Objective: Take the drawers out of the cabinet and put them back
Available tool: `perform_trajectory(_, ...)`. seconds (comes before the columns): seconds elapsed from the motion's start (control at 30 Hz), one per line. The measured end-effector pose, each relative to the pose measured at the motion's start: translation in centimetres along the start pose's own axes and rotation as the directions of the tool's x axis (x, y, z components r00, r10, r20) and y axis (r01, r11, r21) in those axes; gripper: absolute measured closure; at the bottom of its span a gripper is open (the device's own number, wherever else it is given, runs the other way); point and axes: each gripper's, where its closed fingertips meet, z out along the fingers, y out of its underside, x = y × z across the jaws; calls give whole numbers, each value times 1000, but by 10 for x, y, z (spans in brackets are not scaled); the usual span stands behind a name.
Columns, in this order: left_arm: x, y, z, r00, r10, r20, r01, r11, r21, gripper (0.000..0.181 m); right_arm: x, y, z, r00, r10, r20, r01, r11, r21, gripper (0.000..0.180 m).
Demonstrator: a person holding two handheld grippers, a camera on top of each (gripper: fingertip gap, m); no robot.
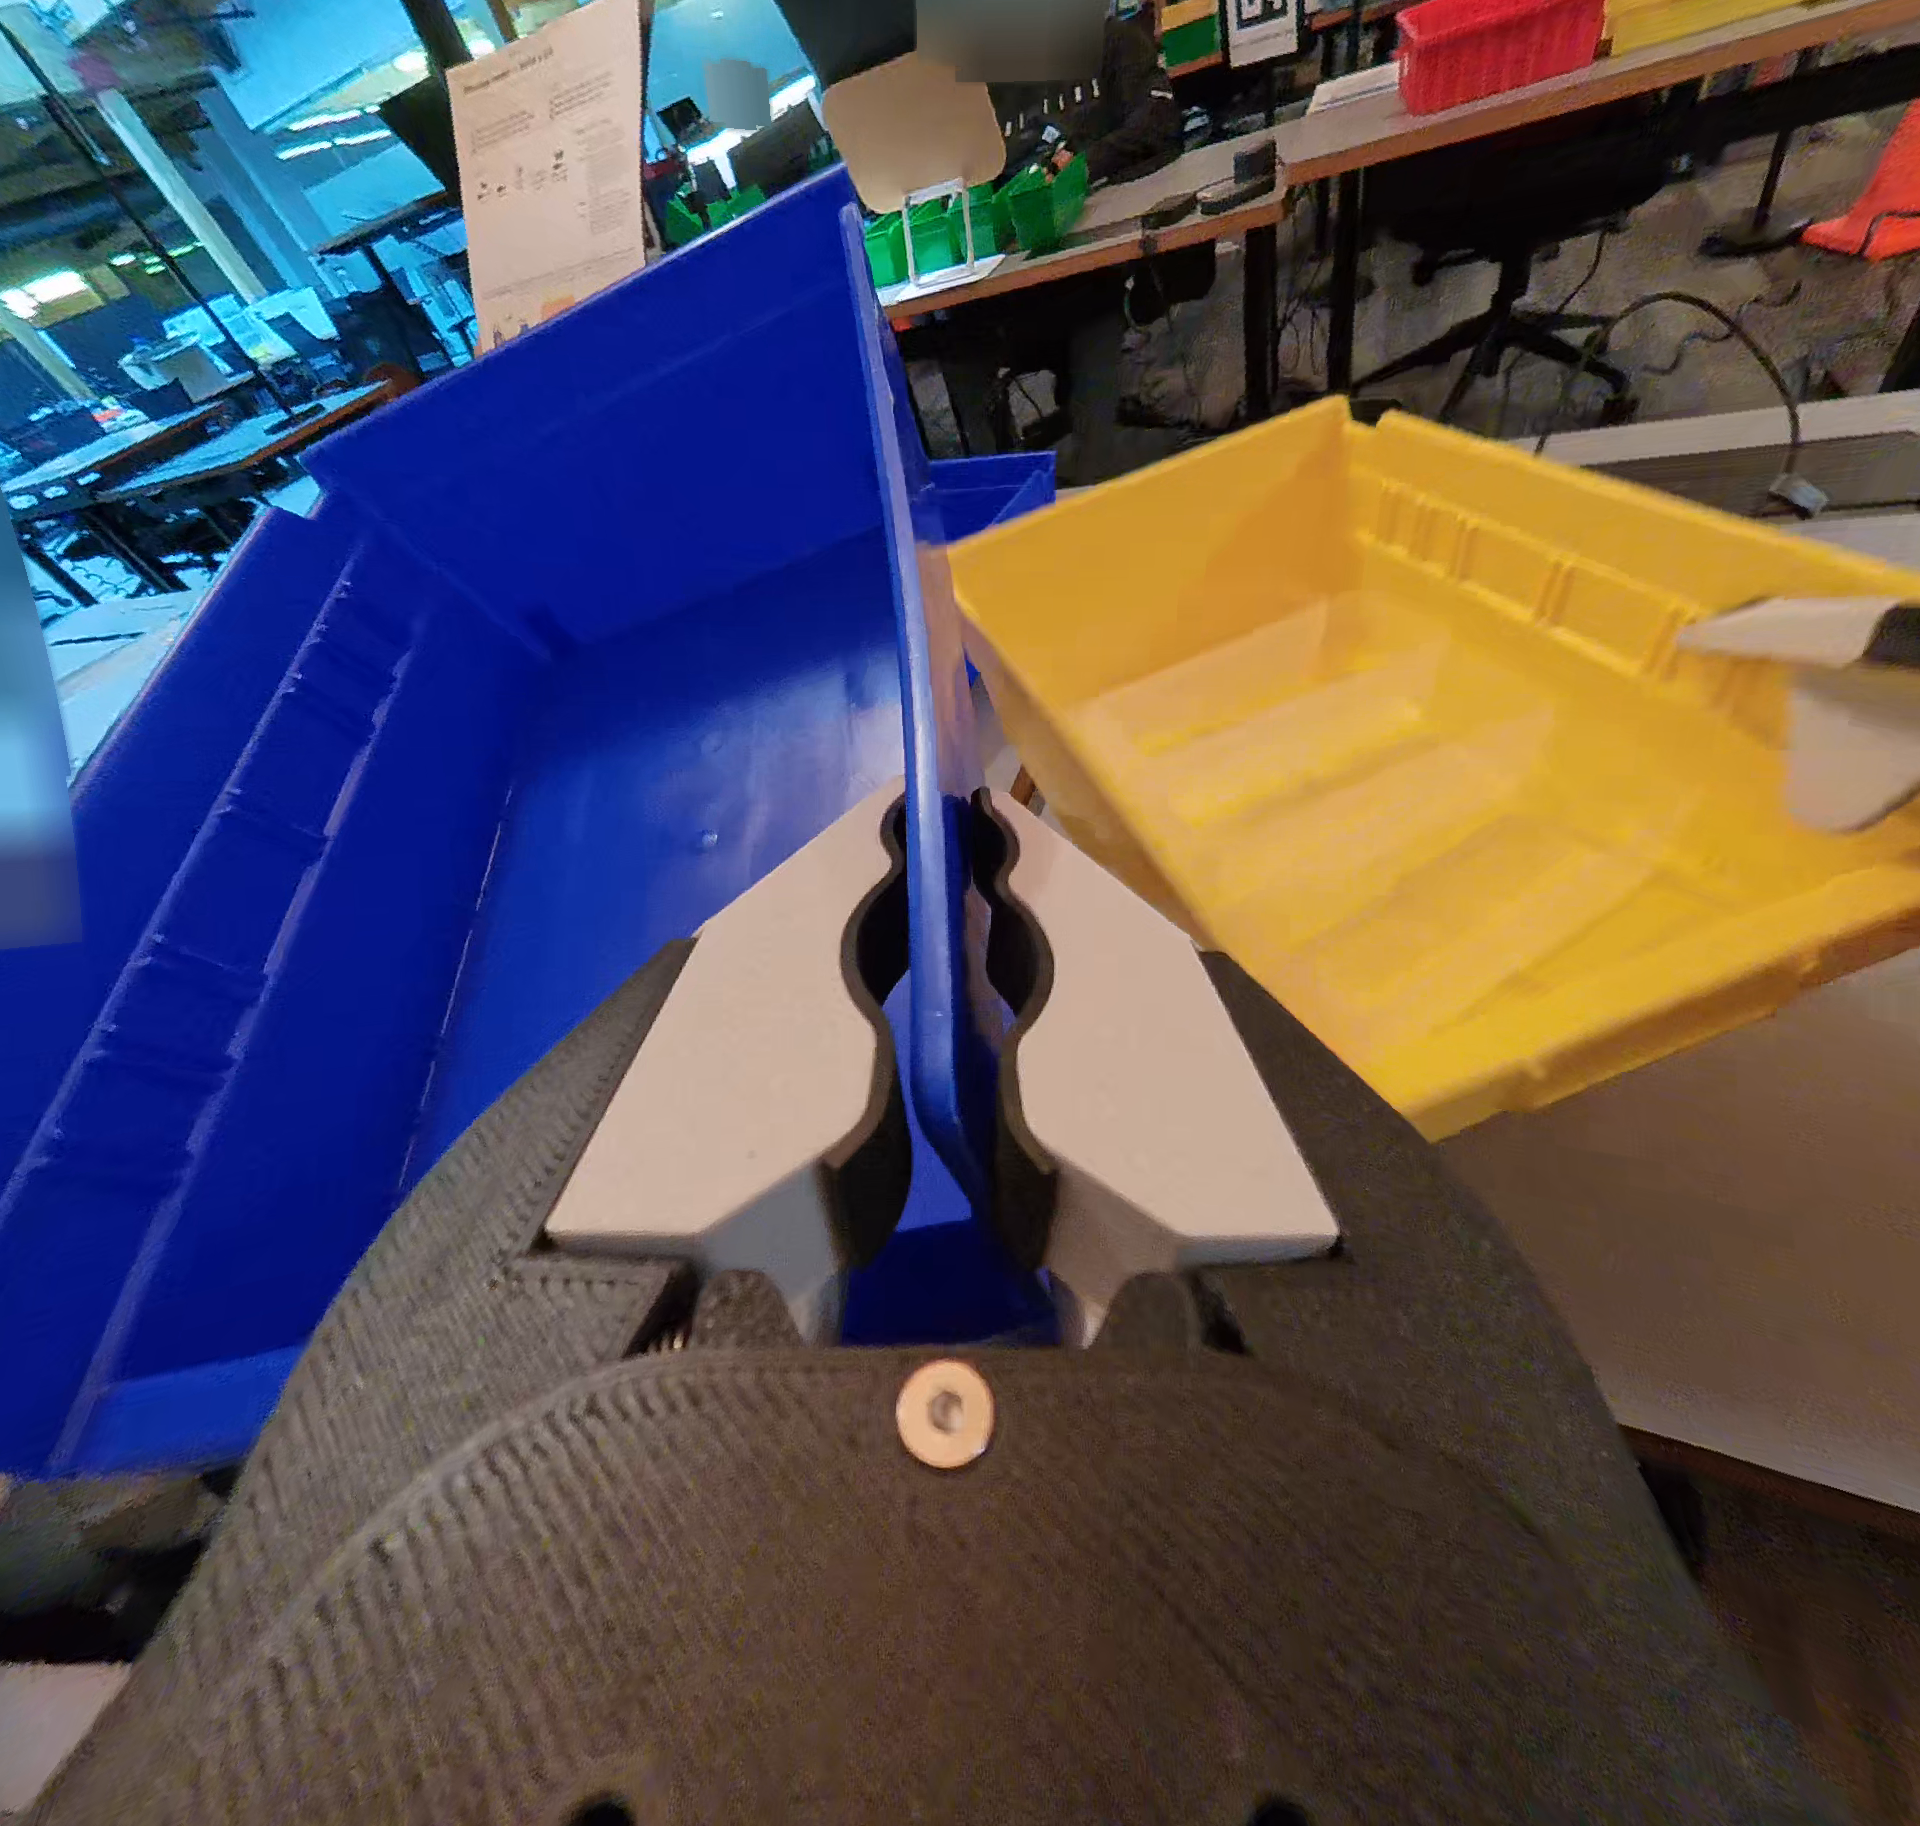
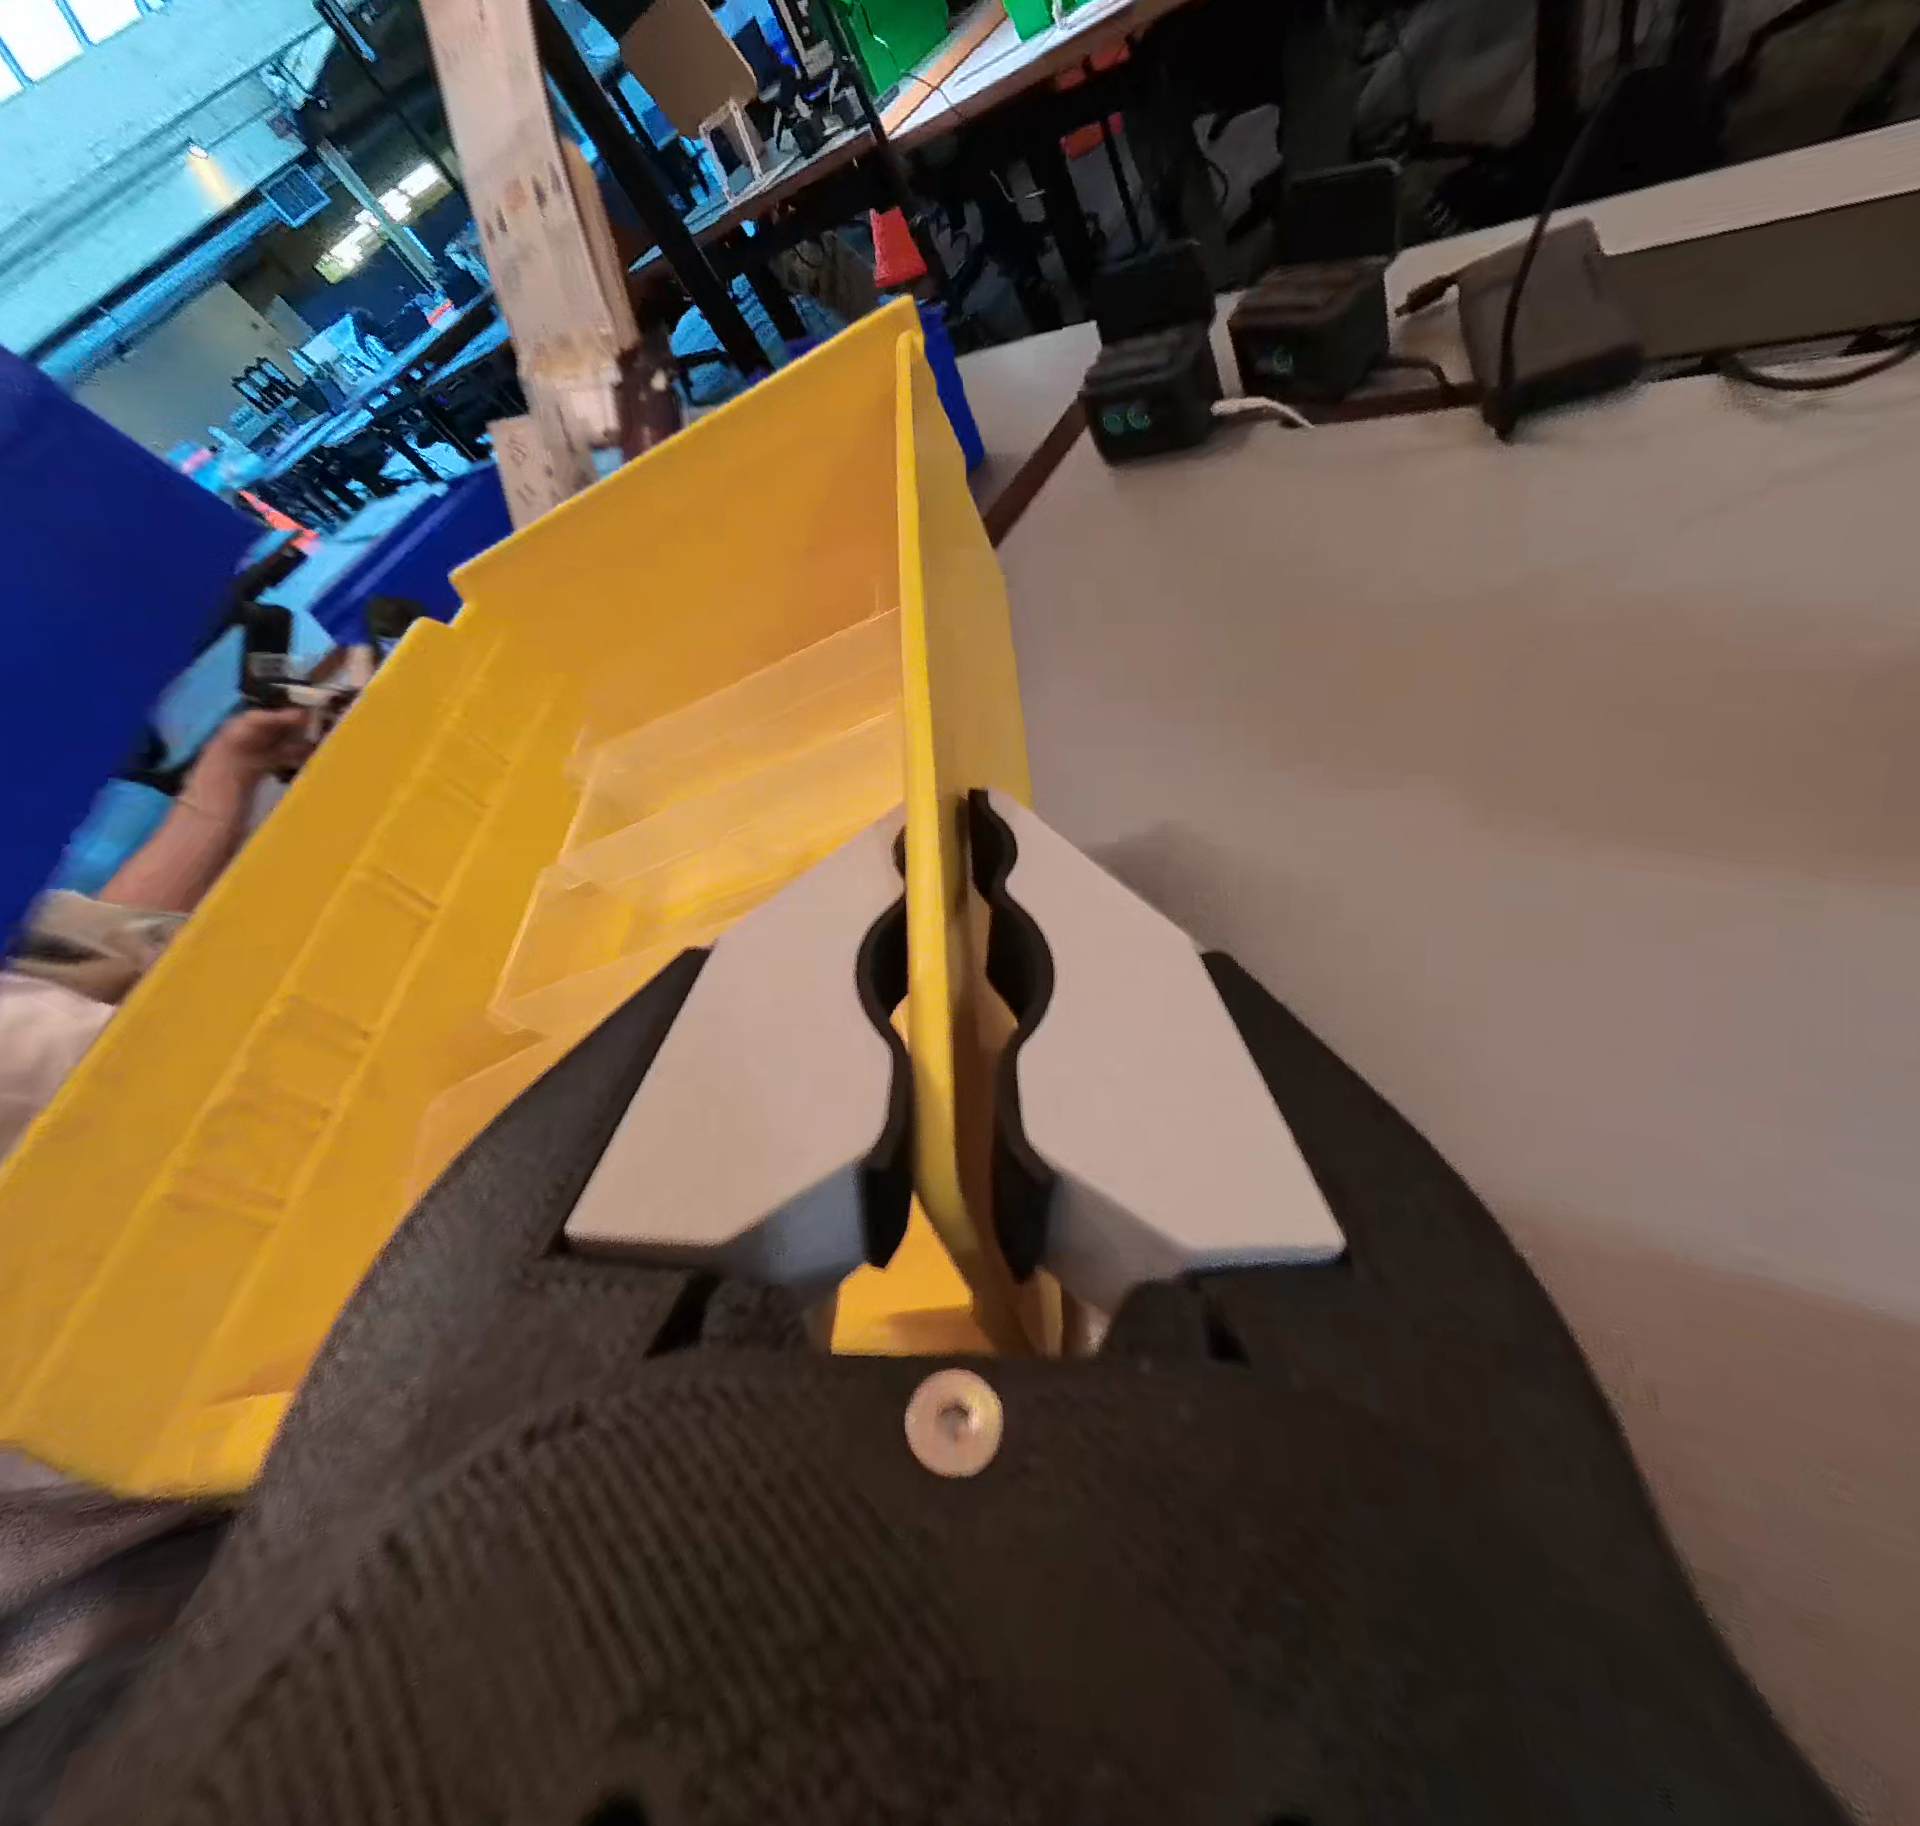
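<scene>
My left gripper [image 1: 943, 810] is shut on the right side wall of a blue drawer [image 1: 436, 737], an empty open bin held tilted above the table. My right gripper [image 2: 940, 815] is shut on the right side wall of a yellow drawer [image 2: 343, 997], also empty and tilted. The yellow drawer [image 1: 1382, 789] also shows in the left wrist view, just right of the blue one, with the right gripper's fingers [image 1: 1829, 706] on its far rim. The blue drawer [image 2: 94, 592] shows at the left of the right wrist view. No cabinet is in view.
A grey table [image 2: 1455, 789] spreads to the right under the yellow drawer, with small black chargers [image 2: 1153, 394] and a cabled grey box [image 2: 1548, 322] at its far edge. A person's arm [image 2: 197, 789] is at the left. Benches with green, red and yellow bins stand behind.
</scene>
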Motion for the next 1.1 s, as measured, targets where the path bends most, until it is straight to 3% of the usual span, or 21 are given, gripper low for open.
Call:
perform_trajectory(0.13, 10, -4, 6, 999, -2, -36, 3, 1000, 24, 177, 26, 41, 23, 999, -46, -26, 47, 999, 14, 176)
perform_trajectory(0.23, 18, -5, 13, 999, 6, -51, -4, 1000, 29, 177, 45, 66, 36, 998, 33, -60, -34, 999, -15, 176)
perform_trajectory(0.43, 34, -8, 25, 997, 55, -49, -53, 998, 46, 176, 45, 87, 39, 986, 15, -165, -1, 996, 86, 174)
perform_trajectory(0.53, 42, -11, 25, 995, 81, -54, -79, 996, 46, 177, 20, 97, 32, 985, 90, -146, -69, 987, 144, 156)
perform_trajectory(0.63, 49, -12, 23, 992, 118, -52, -116, 993, 32, 176, -15, 107, 26, 991, 127, -45, -120, 982, 143, 125)
perform_trajectory(0.73, 54, -16, 19, 990, 127, -60, -125, 991, 44, 176, -36, 116, 18, 998, 56, -6, -56, 996, 75, 121)
perform_trajectory(0.9, 64, -29, 8, 988, 109, -109, -99, 991, 89, 176, -67, 98, -45, 974, 78, 212, -87, 996, 34, 111)
perform_trajectory(1.1, 99, -54, -14, 973, 143, -182, -114, 980, 161, 177, -97, 38, -169, 892, -115, 438, 64, 990, 128, 109)
